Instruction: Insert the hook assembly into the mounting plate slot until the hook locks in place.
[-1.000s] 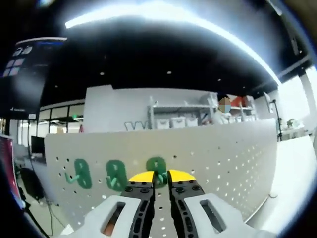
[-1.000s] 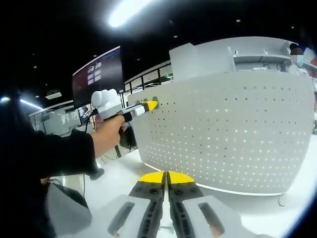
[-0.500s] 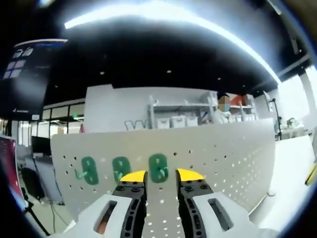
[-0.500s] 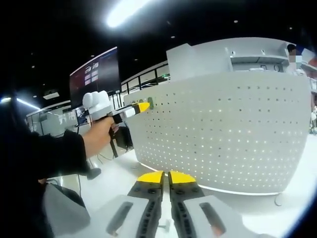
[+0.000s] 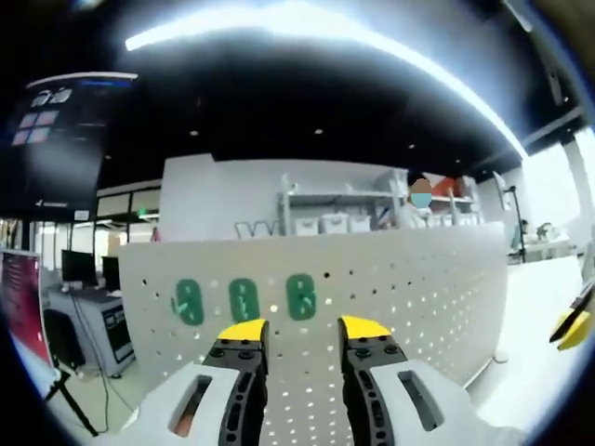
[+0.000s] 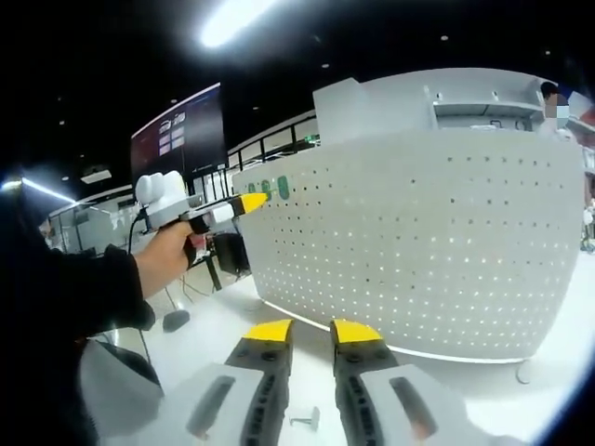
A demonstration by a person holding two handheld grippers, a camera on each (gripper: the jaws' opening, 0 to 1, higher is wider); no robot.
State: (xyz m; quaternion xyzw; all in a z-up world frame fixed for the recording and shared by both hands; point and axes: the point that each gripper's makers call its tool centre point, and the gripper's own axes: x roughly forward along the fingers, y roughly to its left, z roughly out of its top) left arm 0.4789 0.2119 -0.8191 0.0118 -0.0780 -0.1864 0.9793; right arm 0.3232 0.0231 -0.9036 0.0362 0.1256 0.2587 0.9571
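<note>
Hooks: three green hooks (image 5: 301,296) sit in a row on the upright white pegboard (image 5: 418,297), long axes vertical, faces toward the left gripper.
Left gripper (image 5: 304,329): jaws spread, holding nothing, just short of the pegboard, below the rightmost hook.
Right gripper (image 6: 310,331): jaws slightly apart, empty, well away from the pegboard.

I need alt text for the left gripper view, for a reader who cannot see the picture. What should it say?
Three green hooks sit in a row on a white perforated mounting plate, just beyond the open, yellow-tipped left gripper, which holds nothing. The yellow tip of the right gripper enters at the right edge. Behind the plate are shelves with white bins and a dark ceiling with a bright light strip.
</note>
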